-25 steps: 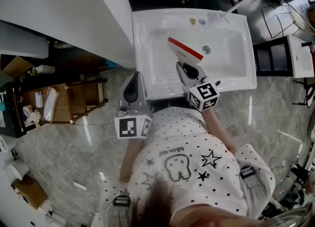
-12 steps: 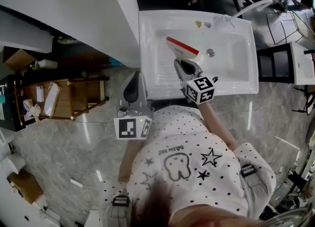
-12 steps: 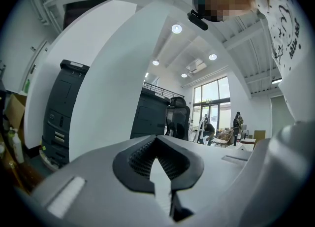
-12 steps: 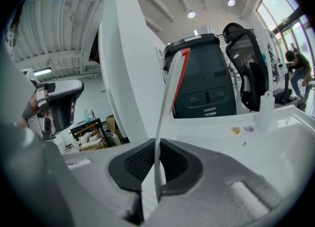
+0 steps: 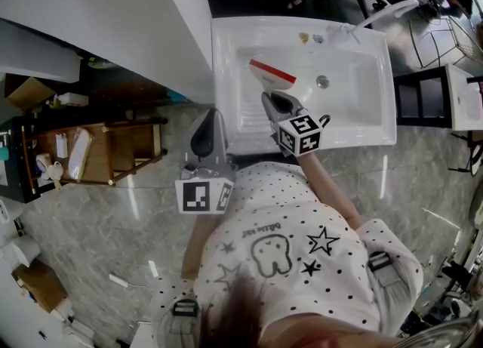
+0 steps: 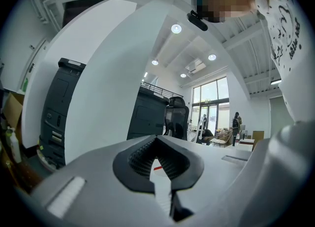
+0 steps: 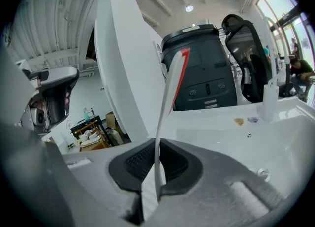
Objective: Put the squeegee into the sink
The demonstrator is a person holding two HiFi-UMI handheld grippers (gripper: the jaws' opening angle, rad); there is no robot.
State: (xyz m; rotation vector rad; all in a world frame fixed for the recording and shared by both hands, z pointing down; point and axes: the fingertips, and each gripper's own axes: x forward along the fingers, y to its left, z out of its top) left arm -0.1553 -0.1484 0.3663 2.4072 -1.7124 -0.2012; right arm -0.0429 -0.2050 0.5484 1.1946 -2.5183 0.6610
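The squeegee (image 5: 270, 74), white with a red blade edge, hangs over the basin of the white sink (image 5: 226, 60). My right gripper (image 5: 281, 105) is shut on its thin white handle and points down into the basin. In the right gripper view the squeegee (image 7: 170, 88) rises upright from between the pads, and the sink (image 7: 275, 137) lies behind it. My left gripper (image 5: 205, 137) is held level in front of the sink's near left corner, apart from it. Its jaws (image 6: 156, 145) are shut with nothing between them.
A faucet (image 5: 377, 7) stands at the sink's far right and a drain (image 5: 323, 81) sits in the basin. A white panel (image 5: 113, 29) runs along the left. A wooden shelf (image 5: 98, 154) stands lower left, and a black rack (image 5: 423, 90) on the right.
My right gripper has sunk a little towards the basin with the squeegee, shifting slightly left. The left gripper has stayed where it was.
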